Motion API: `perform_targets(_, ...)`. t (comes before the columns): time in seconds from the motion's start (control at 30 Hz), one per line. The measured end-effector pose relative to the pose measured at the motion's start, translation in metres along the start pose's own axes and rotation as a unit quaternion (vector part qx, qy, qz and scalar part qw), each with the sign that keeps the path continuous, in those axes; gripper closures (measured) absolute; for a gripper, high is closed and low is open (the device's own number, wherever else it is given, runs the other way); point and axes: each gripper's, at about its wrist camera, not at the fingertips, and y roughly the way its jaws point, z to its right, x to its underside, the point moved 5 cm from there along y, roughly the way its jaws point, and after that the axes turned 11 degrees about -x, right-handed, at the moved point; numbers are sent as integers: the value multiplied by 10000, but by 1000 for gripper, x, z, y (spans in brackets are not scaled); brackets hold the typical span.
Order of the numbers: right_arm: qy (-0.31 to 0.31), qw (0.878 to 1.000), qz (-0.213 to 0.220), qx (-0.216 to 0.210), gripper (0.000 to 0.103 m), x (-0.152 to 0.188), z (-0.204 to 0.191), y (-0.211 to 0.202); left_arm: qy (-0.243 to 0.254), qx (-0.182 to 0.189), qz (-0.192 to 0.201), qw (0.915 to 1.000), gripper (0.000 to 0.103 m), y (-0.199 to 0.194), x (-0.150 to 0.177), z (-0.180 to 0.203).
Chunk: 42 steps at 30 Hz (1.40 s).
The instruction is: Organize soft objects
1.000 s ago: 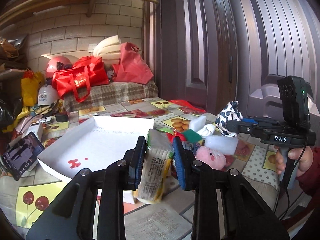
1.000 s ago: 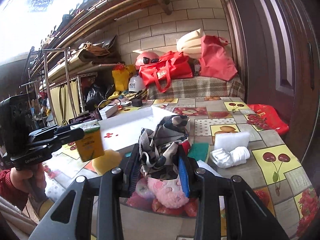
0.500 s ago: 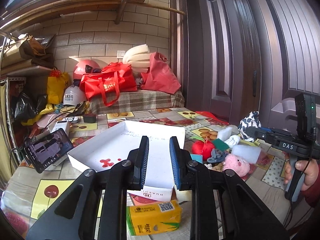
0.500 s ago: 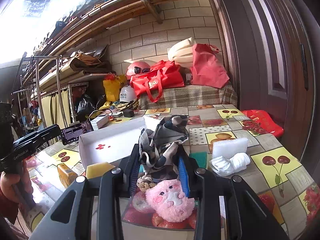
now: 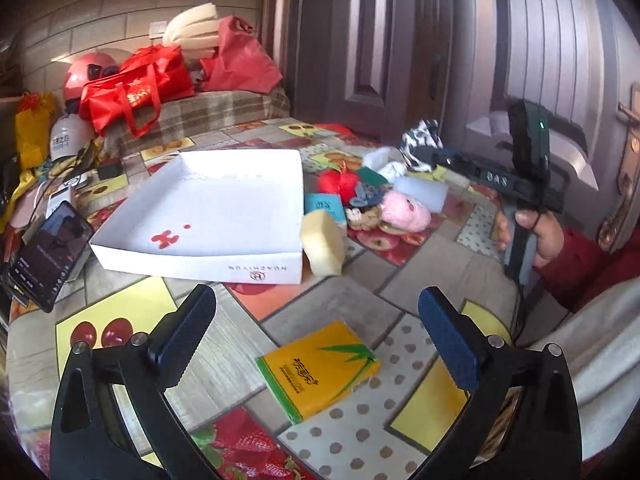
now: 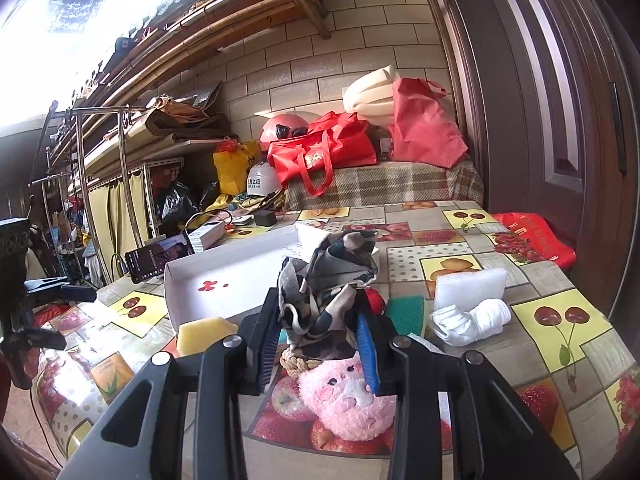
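Note:
My left gripper (image 5: 316, 320) is open wide and empty, just above a yellow tissue pack (image 5: 320, 370) lying flat on the table. My right gripper (image 6: 318, 340) is shut on a black-and-white patterned cloth (image 6: 328, 280) and holds it above the table; it also shows in the left wrist view (image 5: 422, 144). An empty white box (image 5: 216, 208) stands mid-table. Beside it lie a yellow sponge (image 5: 322, 240), a pink plush pig (image 6: 348, 396), a red soft toy (image 5: 338, 184), a white foam block (image 6: 470, 288) and rolled white socks (image 6: 472, 320).
A phone (image 5: 50, 252) leans at the box's left. A green pad (image 6: 406, 312) lies by the foam. Red bags (image 6: 324, 156) and helmets (image 6: 280, 130) sit on a plaid bench behind the table. A dark door (image 5: 400, 40) stands to the right.
My left gripper let go of the yellow tissue pack, which now lies flat on the table, and opened wide. My right gripper still holds the cloth.

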Motion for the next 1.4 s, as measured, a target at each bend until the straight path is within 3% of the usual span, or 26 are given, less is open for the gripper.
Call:
perform_targets(0.1, -20, 9999, -77, -73, 68, 2, -3, 2, 1167, -119, -560, 9915, 1, 17, 18, 24)
perform_targets(0.17, -68, 9999, -119, -105, 68, 2, -5, 3, 1523, -8, -855, 9846, 1, 29, 25, 30)
perform_targets(0.3, -69, 9997, -155, -148, 68, 2, -6, 5, 1640, 269, -1258, 9780, 1, 54, 26, 24)
perform_targets(0.37, -54, 9997, -169, -155, 68, 2, -6, 5, 1571, 471, -1634, 9728, 12, 68, 34, 21)
perform_targets(0.43, -30, 9997, -181, -179, 68, 2, -4, 6, 1232, 813, -1693, 9744, 27, 69, 36, 17)
perform_targets(0.57, 19, 9997, -191, -180, 68, 2, -1, 6, 1039, 649, -1323, 9836, 39, 58, 36, 13)
perform_targets(0.63, 107, 9997, -121, -196, 68, 0, 0, 6, 746, 327, -1111, 9905, 41, 54, 28, 0)
perform_targets(0.73, 166, 9997, -10, -172, 68, -1, -3, 8, -28, -100, -209, 9997, 44, 35, 2, -32)
perform_targets(0.8, 97, 9999, 61, -124, 68, -3, -8, 11, -669, -540, 367, 9956, 48, 27, -13, -60)
perform_targets(0.83, 24, 9999, 83, -95, 68, -5, -11, 14, -942, -801, 574, 9907, 53, 26, -18, -72)
perform_targets(0.93, -230, 9996, 133, 31, 68, -9, -21, 25, -1368, -1603, 976, 9727, 53, 31, -24, -96)
perform_targets(1.03, -389, 9992, 67, 23, 68, -11, -30, 39, -1459, -1811, 1084, 9665, 53, 41, -31, -97)
perform_targets(1.27, -470, 9988, -73, -103, 68, -10, -38, 53, -1482, -1648, 1069, 9692, 53, 33, -28, -96)
perform_targets(1.3, -435, 9990, -49, -116, 68, -10, -36, 51, -1558, -1563, 949, 9707, 50, 29, -23, -99)
perform_targets(1.37, -377, 9992, -51, -142, 68, -9, -34, 50, -1721, -1662, 660, 9687, 30, 20, -11, -109)
perform_targets(1.4, -366, 9992, -89, -153, 68, -9, -34, 51, -1778, -1799, 516, 9661, 15, 16, -4, -114)
